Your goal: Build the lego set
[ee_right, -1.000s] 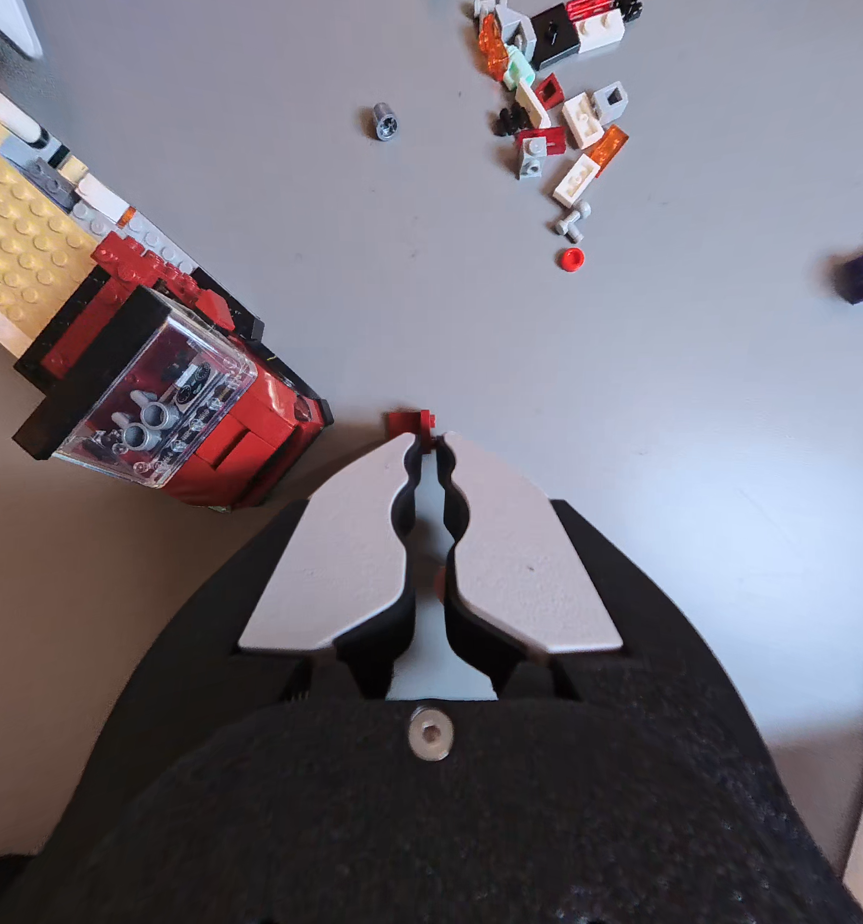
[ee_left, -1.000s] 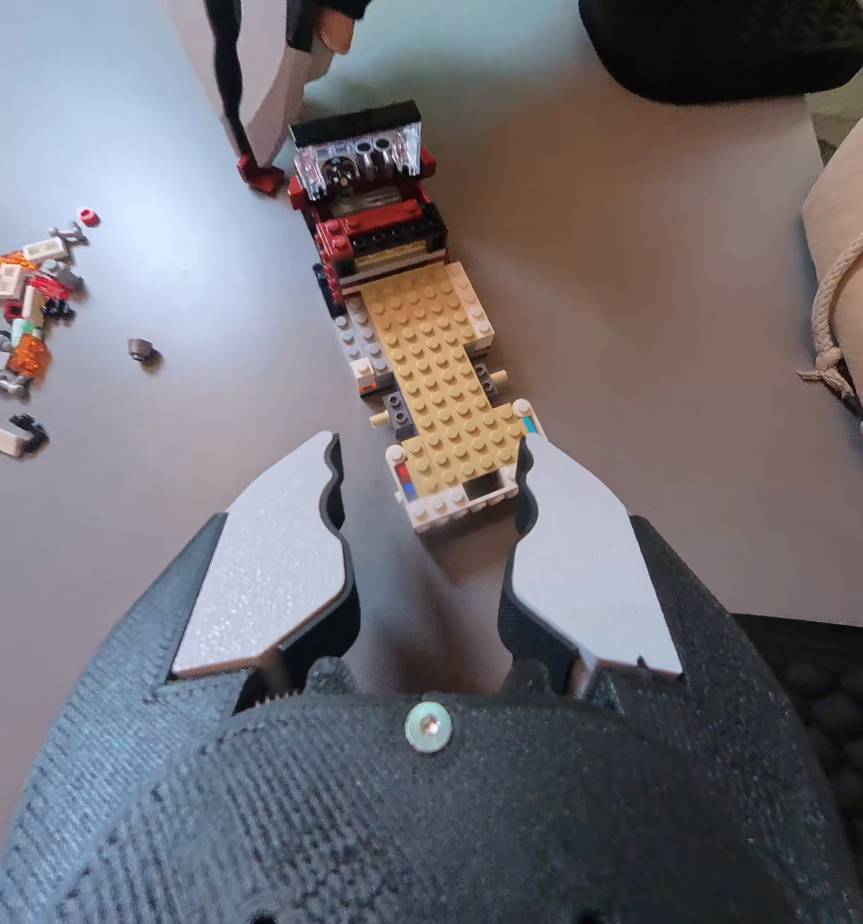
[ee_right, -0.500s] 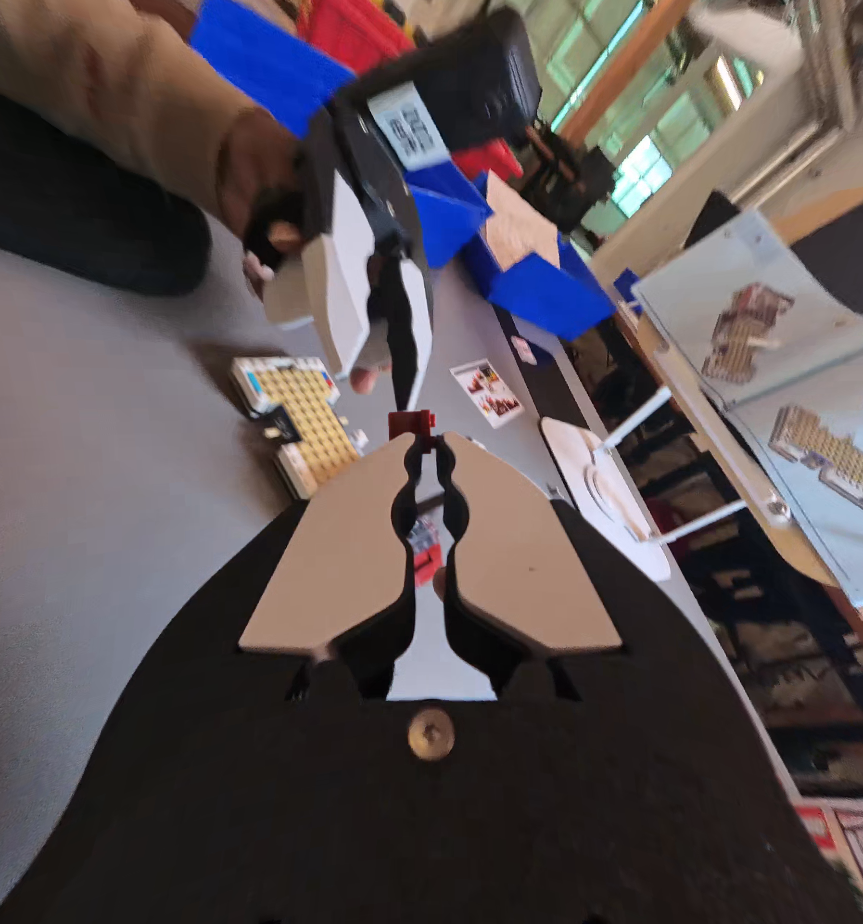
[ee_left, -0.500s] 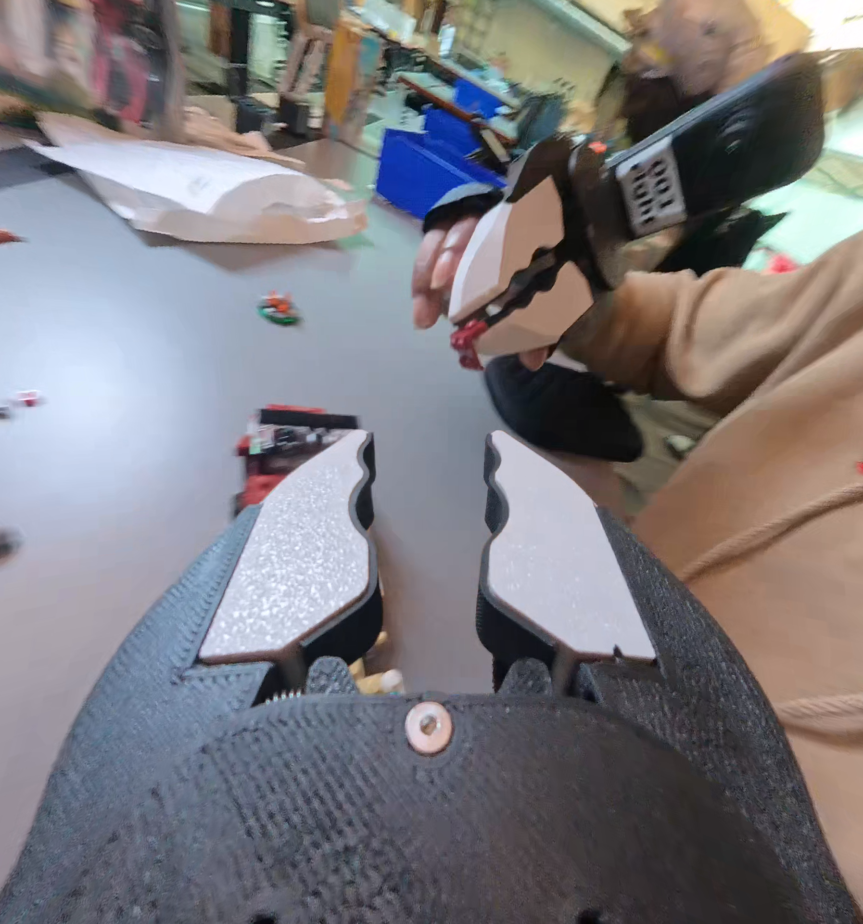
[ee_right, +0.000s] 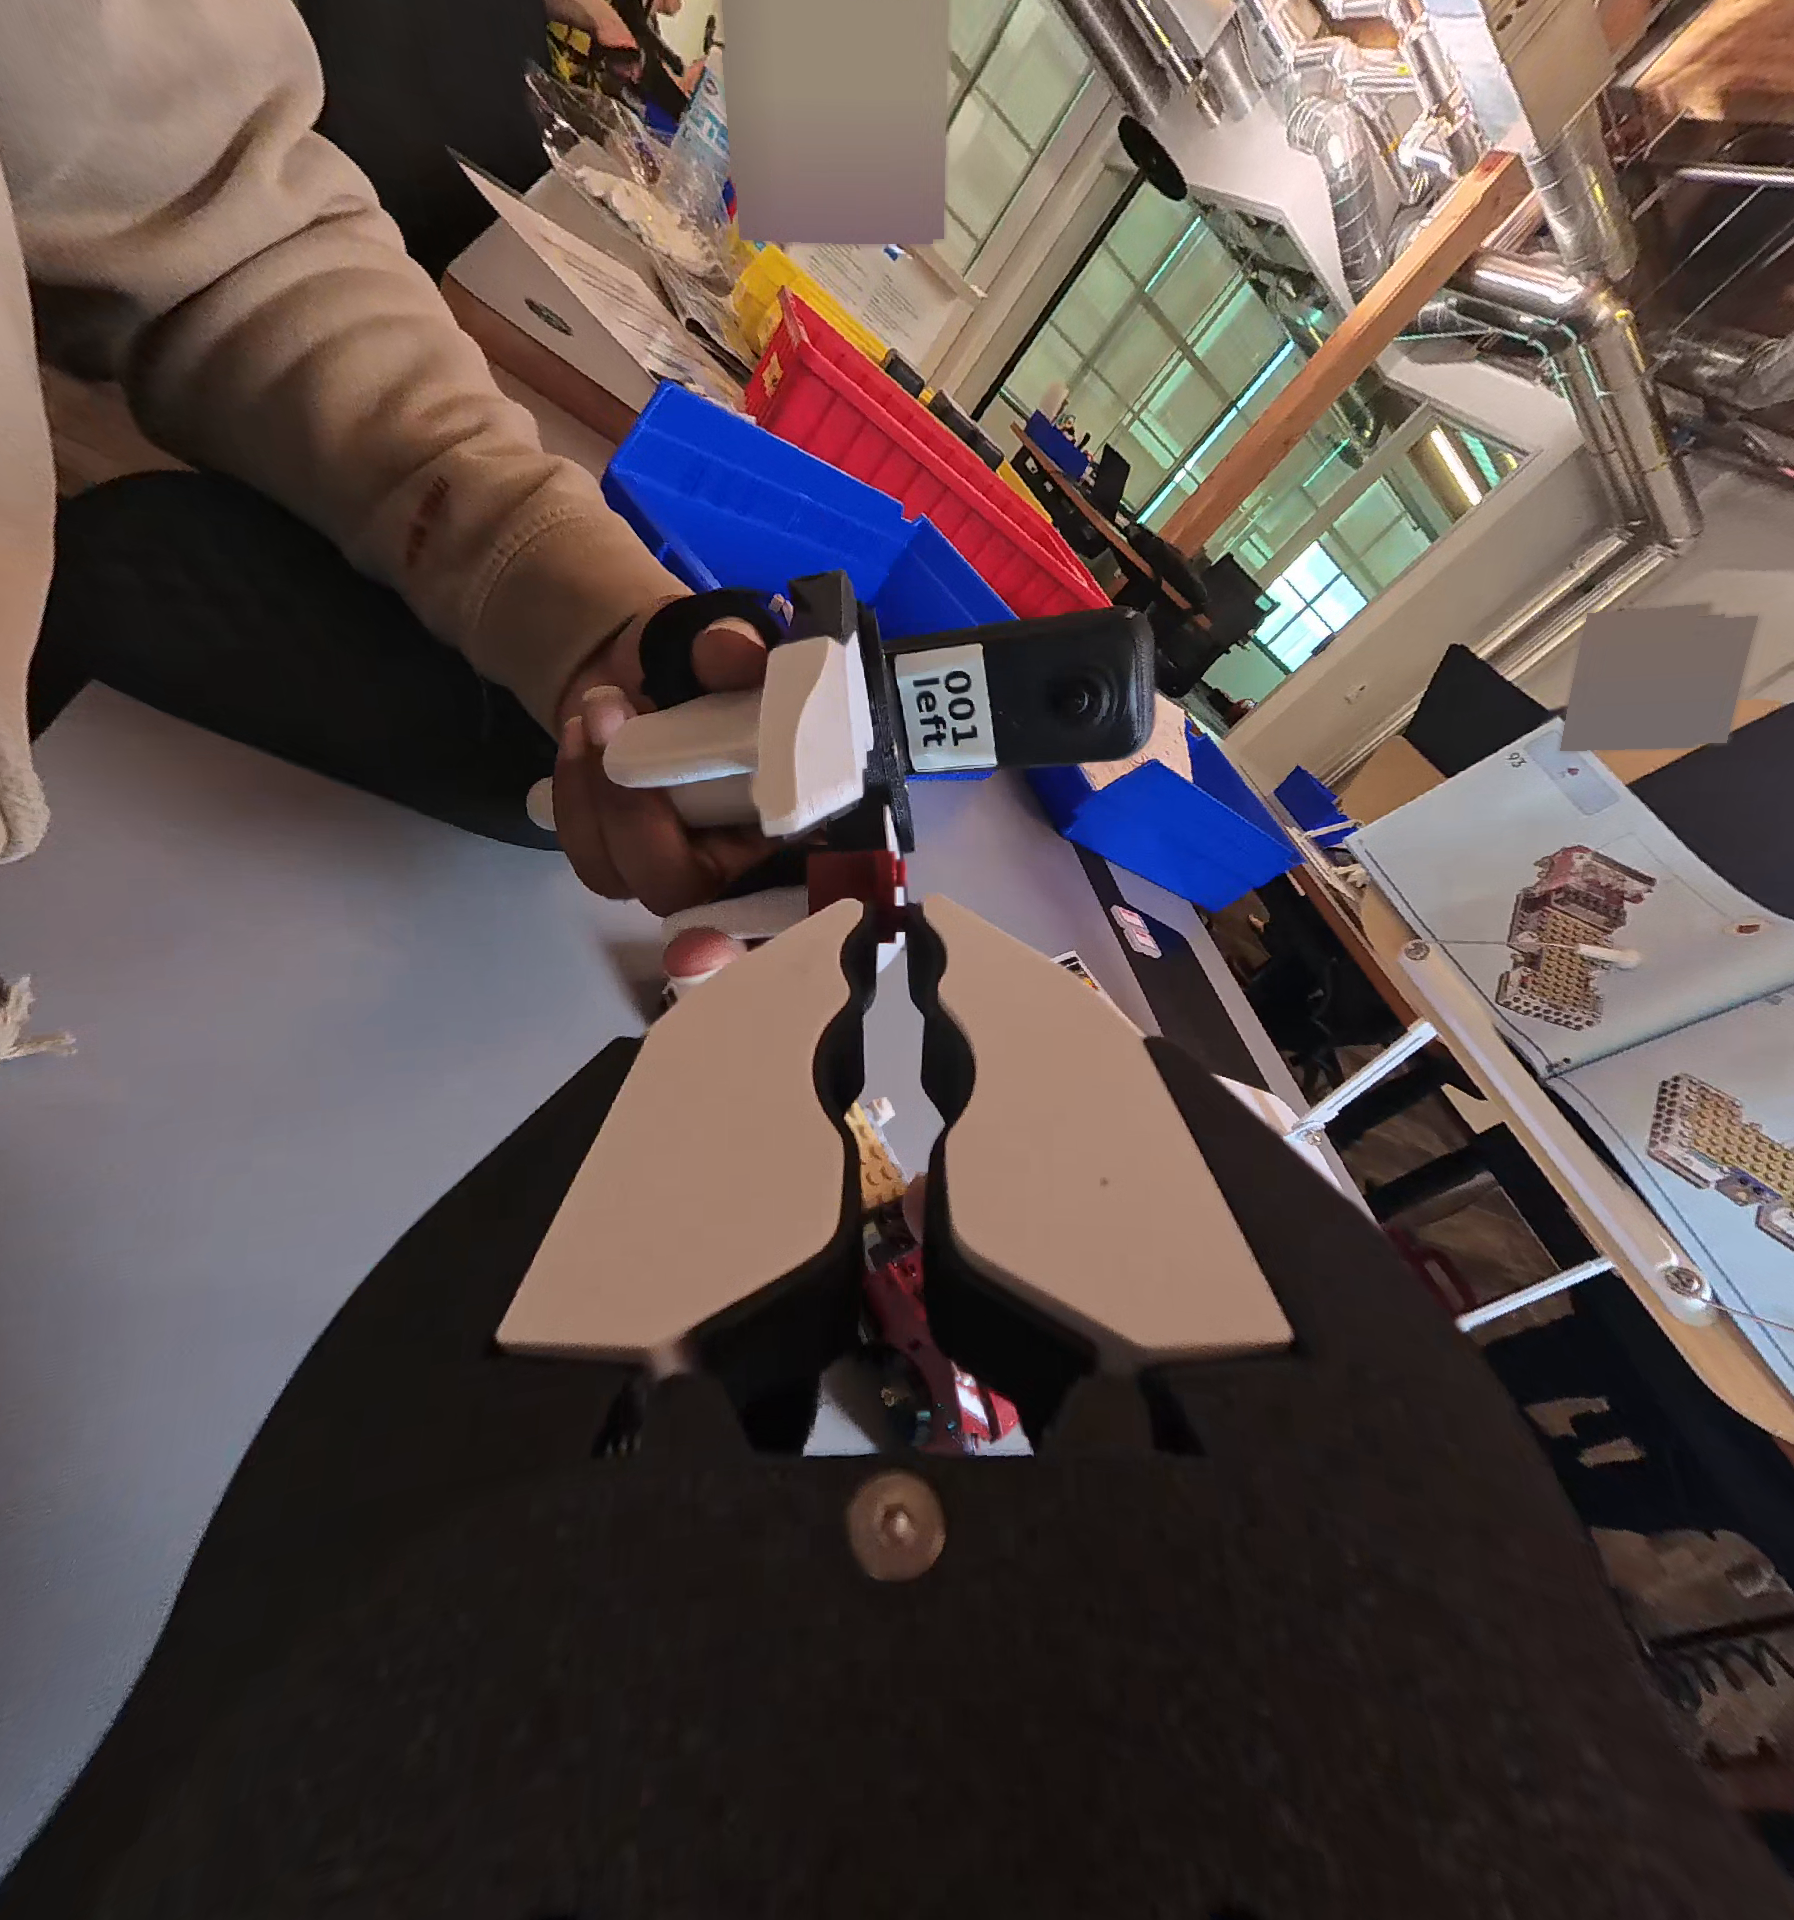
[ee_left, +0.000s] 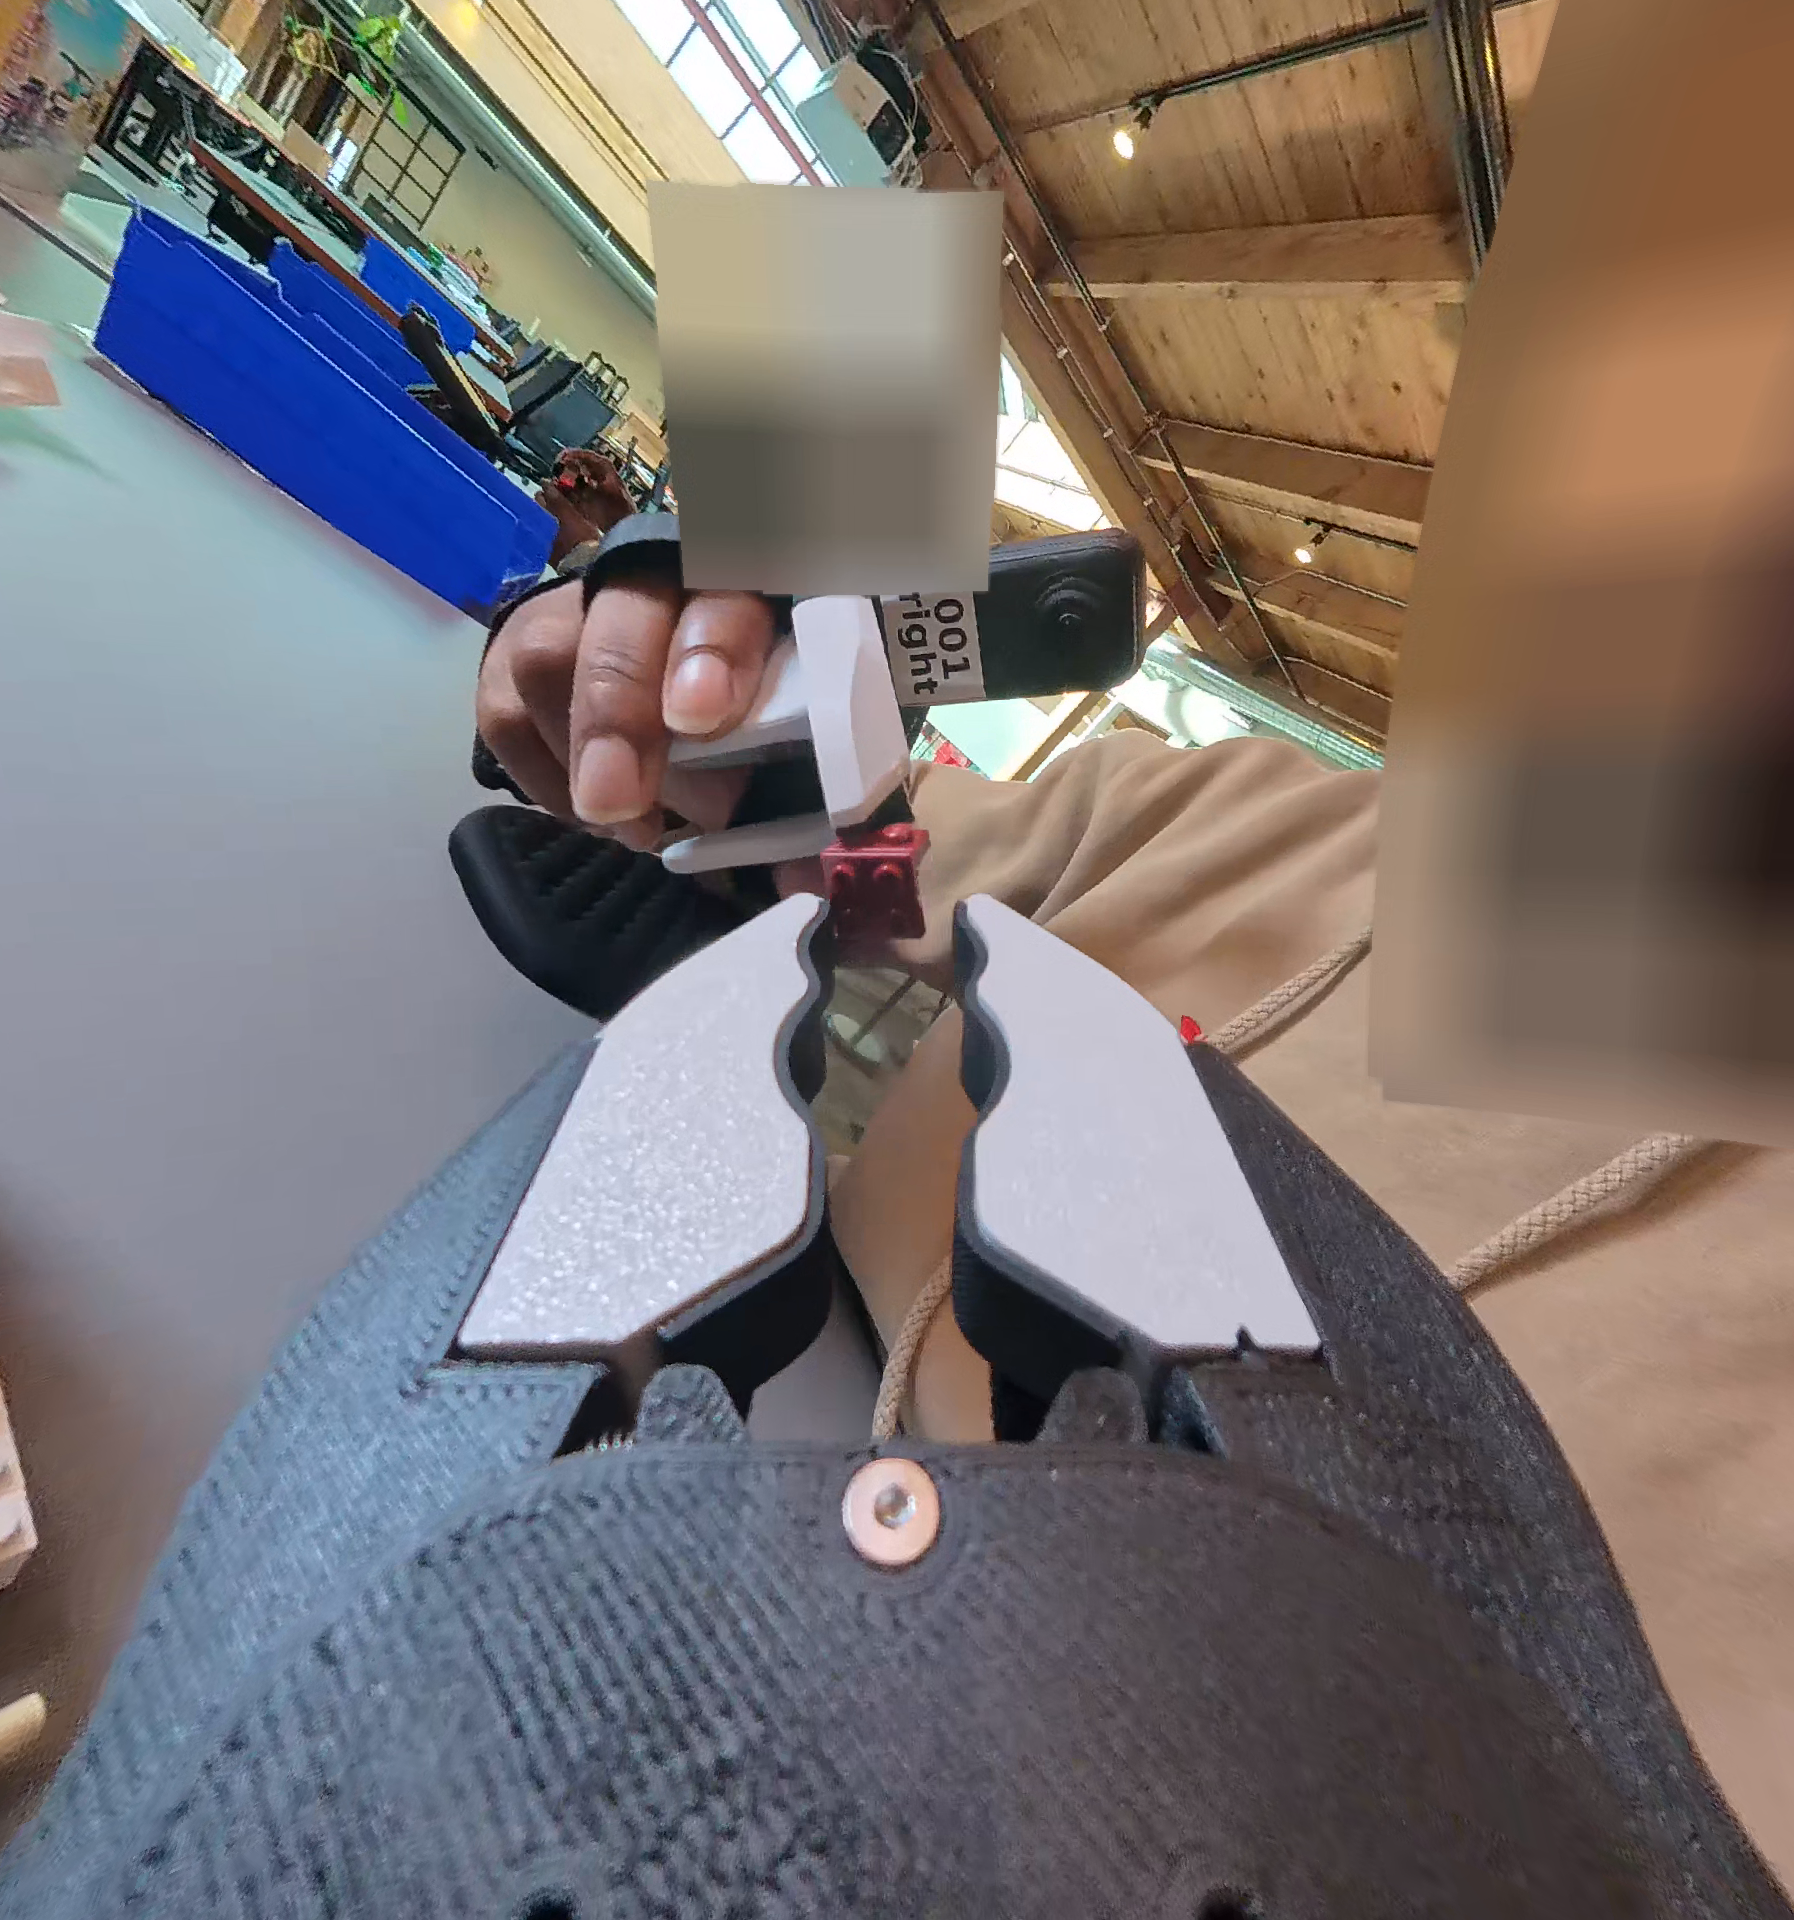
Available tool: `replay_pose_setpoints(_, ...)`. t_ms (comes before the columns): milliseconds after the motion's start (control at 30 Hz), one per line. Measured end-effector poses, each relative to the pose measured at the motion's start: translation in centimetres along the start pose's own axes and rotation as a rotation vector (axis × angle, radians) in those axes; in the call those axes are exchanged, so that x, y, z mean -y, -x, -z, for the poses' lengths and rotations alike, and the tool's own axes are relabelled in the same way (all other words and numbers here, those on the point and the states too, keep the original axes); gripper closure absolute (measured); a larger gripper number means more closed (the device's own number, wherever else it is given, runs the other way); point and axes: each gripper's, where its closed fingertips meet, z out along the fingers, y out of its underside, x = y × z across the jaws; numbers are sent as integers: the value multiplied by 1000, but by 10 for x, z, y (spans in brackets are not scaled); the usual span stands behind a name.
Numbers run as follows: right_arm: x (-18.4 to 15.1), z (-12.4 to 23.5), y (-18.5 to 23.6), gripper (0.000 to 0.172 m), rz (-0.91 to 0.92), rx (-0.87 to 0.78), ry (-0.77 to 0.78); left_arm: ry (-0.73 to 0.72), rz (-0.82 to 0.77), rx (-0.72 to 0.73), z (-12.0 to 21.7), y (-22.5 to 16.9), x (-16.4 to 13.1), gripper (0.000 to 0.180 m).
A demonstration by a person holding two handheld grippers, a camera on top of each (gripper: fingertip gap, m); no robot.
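Note:
Both grippers are raised off the grey table [ee_left: 197, 831] and face each other tip to tip. My right gripper [ee_right: 888, 914] is shut on a small dark red brick [ee_right: 857, 883], pinched at the fingertips. In the left wrist view the right gripper [ee_left: 857, 821] holds that brick [ee_left: 872, 894] out in front. My left gripper [ee_left: 888, 925] is partly open with the brick between its tips. The left pad [ee_left: 805, 935] is next to the brick, and a gap shows at the right pad [ee_left: 976, 935]. The left gripper [ee_right: 841, 821] shows edge-on in the right wrist view.
Blue bins [ee_left: 301, 395] and a red bin [ee_right: 903, 436] stand at the table's far side. An open building booklet [ee_right: 1651, 987] lies on a stand at right. The brick model [ee_right: 914, 1309] lies below, seen between my right fingers. A person's beige sleeve [ee_right: 353, 364] is close. Less than 4 cm separates the two grippers' tips.
Both grippers rose from the table and turned toward each other. The right kept its pinch on the red brick. The left jaws narrowed and moved in around the brick.

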Motion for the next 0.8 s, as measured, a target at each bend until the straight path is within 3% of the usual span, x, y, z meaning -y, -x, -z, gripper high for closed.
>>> replay_pose_setpoints(200,0,1,-1,166,6,-22,-18,-13,14,18,1,2,1,165)
replay_pose_setpoints(300,-7,1,-5,166,-23,-37,21,-11,-48,117,4,12,4,165)
replay_pose_setpoints(400,-15,1,-8,160,-178,-16,49,18,-203,298,10,26,7,165)
replay_pose_setpoints(633,-30,-2,-9,144,-773,109,132,205,-710,789,30,59,11,165)
replay_pose_setpoints(800,-46,-12,-5,143,-925,129,219,279,-895,927,34,64,11,165)
